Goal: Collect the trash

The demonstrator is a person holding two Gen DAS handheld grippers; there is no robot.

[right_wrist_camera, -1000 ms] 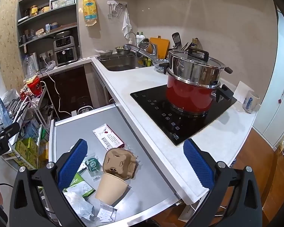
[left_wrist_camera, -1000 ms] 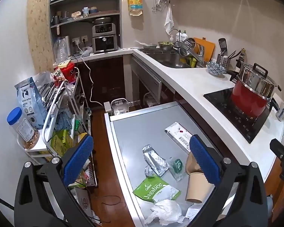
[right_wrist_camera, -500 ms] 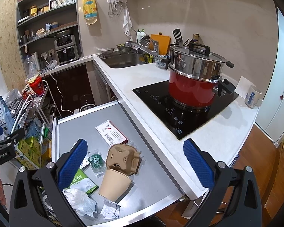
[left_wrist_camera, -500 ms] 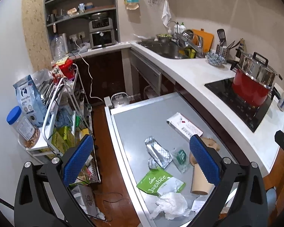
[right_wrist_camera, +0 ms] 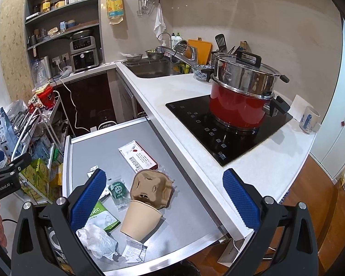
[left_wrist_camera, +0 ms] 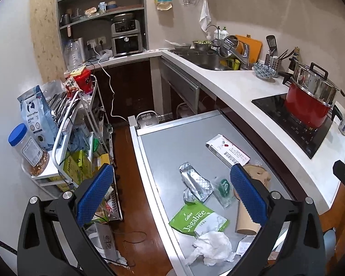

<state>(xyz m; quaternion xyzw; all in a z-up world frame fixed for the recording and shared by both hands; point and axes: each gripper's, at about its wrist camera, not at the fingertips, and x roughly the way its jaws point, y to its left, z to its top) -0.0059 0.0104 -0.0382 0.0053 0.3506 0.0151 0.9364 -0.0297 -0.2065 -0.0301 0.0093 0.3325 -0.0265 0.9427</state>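
Trash lies on a grey metal table (left_wrist_camera: 172, 147) (right_wrist_camera: 99, 147). There is a tipped paper cup (right_wrist_camera: 140, 220) (left_wrist_camera: 243, 220) with a brown pulp lid (right_wrist_camera: 149, 188), a green Jagabee bag (left_wrist_camera: 196, 217) (right_wrist_camera: 101, 215), a crumpled white tissue (left_wrist_camera: 212, 247) (right_wrist_camera: 96, 241), a silver foil pouch (left_wrist_camera: 195, 181), a small green sachet (right_wrist_camera: 117, 189) (left_wrist_camera: 224, 187), a white and red box (left_wrist_camera: 227, 153) (right_wrist_camera: 138, 157) and a receipt (right_wrist_camera: 134, 251). My left gripper (left_wrist_camera: 172, 194) hangs open above the table's left edge. My right gripper (right_wrist_camera: 164, 201) hangs open above the cup. Neither holds anything.
A white counter (right_wrist_camera: 172, 96) runs along the table's right side, with a red pot (right_wrist_camera: 239, 105) on a black hob (right_wrist_camera: 227, 133) and a sink (right_wrist_camera: 154, 69) further back. A wire rack (left_wrist_camera: 80, 124) crowded with food packs stands left across a narrow wooden floor strip (left_wrist_camera: 135, 184).
Both grippers have pulled back and risen slightly, so the table and trash sit further ahead in view. Both stay open, and no trash has moved.
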